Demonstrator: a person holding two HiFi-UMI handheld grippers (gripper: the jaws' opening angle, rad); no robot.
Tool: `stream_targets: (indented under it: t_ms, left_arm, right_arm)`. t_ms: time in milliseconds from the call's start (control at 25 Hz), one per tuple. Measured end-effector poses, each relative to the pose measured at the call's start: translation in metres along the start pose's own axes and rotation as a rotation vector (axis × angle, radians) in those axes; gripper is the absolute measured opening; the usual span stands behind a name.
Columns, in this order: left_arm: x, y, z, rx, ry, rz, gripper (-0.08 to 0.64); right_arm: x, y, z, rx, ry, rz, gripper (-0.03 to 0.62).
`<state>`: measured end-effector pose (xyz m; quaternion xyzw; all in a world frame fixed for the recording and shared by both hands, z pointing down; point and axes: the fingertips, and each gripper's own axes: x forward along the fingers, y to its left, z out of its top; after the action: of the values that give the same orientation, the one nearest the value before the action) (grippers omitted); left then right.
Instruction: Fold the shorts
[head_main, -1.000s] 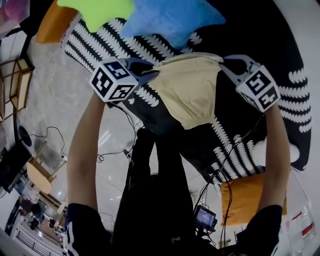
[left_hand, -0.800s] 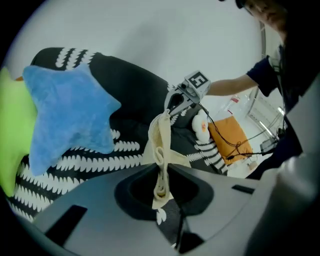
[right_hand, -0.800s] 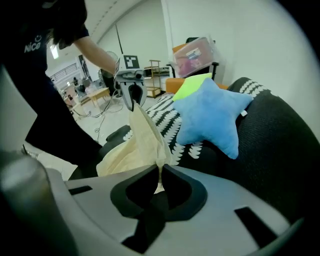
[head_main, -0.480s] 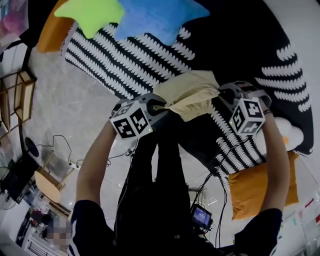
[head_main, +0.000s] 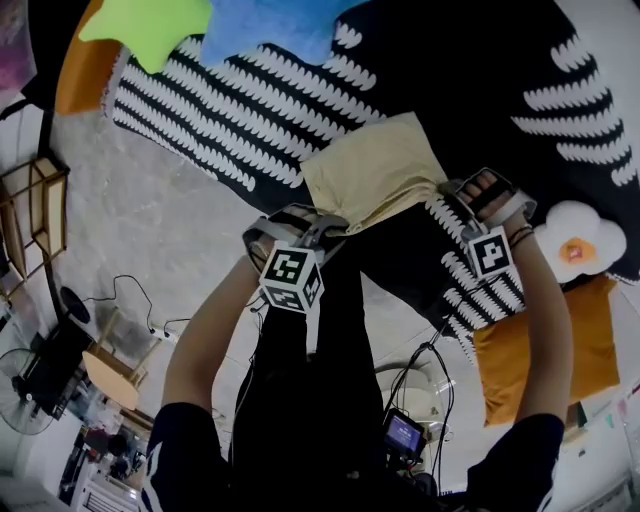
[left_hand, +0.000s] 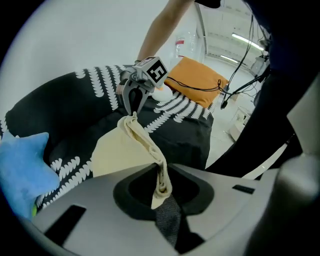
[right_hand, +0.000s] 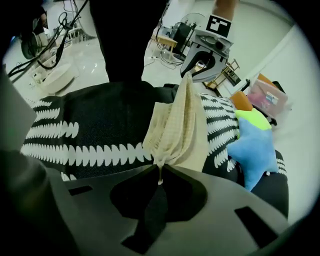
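At the far left an orange cushion is lying by the rug, and next to it a lime-green star pillow and a fuzzy blue star pillow are resting on it. The rug is flat and black, with rows of white leaf-like marks. We are holding the left gripper with its jaws pinching one bunched corner of the shorts, and the cloth is gathering into a soft rope that runs into the dark notch between the pads. The shorts are pale cream with a fine woven grain. They are lying in a rough wedge on the rug between the two grippers, with the near edge drawn up into a ridge from one grip to the other. The right gripper is pinching the opposite corner, jaws pressed on pleated cloth. Further right a white flower-shaped cushion with an orange centre is sitting at the rug's edge, just above a second, square orange cushion.
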<state>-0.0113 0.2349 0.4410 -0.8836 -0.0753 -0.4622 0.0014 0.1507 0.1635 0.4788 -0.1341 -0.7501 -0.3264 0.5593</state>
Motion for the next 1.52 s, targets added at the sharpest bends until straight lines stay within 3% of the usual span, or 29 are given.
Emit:
stream_targets:
  t_ms: [160, 320, 400, 480, 600, 800, 920, 1160, 1280, 1360, 1440, 1520]
  left_arm:
    - [0.008, -0.032, -0.007, -0.002, 0.066, -0.014, 0.082]
    - [0.027, -0.064, -0.039, -0.007, 0.164, -0.084, 0.084]
    - [0.040, -0.068, -0.061, -0.052, 0.208, -0.110, 0.086]
    - [0.047, -0.064, -0.070, -0.139, 0.207, -0.108, 0.131]
    - [0.045, -0.051, -0.059, -0.272, 0.152, -0.062, 0.155]
    - [0.045, -0.028, -0.033, -0.492, 0.060, 0.083, 0.158]
    - [0.056, -0.025, -0.024, -0.556, 0.057, 0.168, 0.160]
    - [0.082, -0.010, -0.042, -0.566, 0.225, 0.284, 0.130]
    - [0.086, -0.004, -0.047, -0.496, 0.285, 0.286, 0.060]
    - [0.083, -0.006, -0.044, -0.438, 0.288, 0.270, 0.043]
    - [0.076, -0.013, -0.040, -0.395, 0.280, 0.249, 0.023]
    - [0.069, -0.019, -0.037, -0.350, 0.265, 0.233, 0.018]
  right_arm:
    - [-0.007, 0.017, 0.014, -0.018, 0.042, -0.017, 0.042]
    - [0.009, 0.048, 0.028, 0.020, 0.030, 0.047, 0.084]
    - [0.024, 0.072, 0.026, 0.055, 0.025, 0.086, 0.129]
    - [0.031, 0.090, 0.019, 0.075, 0.041, 0.104, 0.165]
    - [0.026, 0.104, 0.017, 0.135, 0.072, 0.118, 0.189]
    - [0.026, 0.097, 0.038, 0.307, 0.083, 0.084, 0.190]
    - [0.034, 0.088, 0.047, 0.368, 0.086, 0.023, 0.190]
    - [0.040, 0.055, 0.032, 0.574, 0.100, -0.099, 0.179]
    - [0.048, 0.039, 0.015, 0.635, 0.127, -0.136, 0.150]
    - [0.055, 0.042, 0.008, 0.613, 0.164, -0.092, 0.138]
    - [0.058, 0.048, 0.010, 0.550, 0.188, -0.056, 0.053]
    - [0.053, 0.054, 0.015, 0.474, 0.179, -0.055, 0.025]
